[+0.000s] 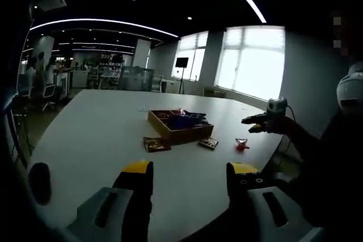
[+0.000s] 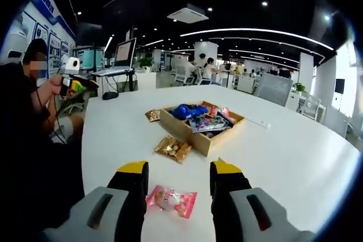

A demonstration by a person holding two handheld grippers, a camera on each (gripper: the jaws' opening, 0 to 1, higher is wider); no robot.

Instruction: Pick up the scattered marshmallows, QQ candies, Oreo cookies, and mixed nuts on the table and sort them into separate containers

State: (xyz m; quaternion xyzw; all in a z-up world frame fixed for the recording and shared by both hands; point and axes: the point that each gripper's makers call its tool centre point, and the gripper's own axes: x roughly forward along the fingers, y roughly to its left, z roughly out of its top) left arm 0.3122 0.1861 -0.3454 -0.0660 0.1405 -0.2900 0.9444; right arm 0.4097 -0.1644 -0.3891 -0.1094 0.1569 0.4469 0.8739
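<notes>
Your right gripper (image 2: 173,178) hangs wide open and empty over the pink packet (image 2: 171,200), lined up to grab it, while your left gripper (image 1: 189,175), open and empty too, waits back from the box (image 1: 180,125).

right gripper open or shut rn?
Open. In the right gripper view the right gripper has its yellow-tipped fingers spread apart, gripping nothing; the pink snack packet lies on the white table between them.

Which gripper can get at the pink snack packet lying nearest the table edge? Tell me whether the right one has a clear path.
Probably yes. The right gripper is open, and the pink snack packet lies flat on the white table just past its jaws, with nothing between them.
</notes>
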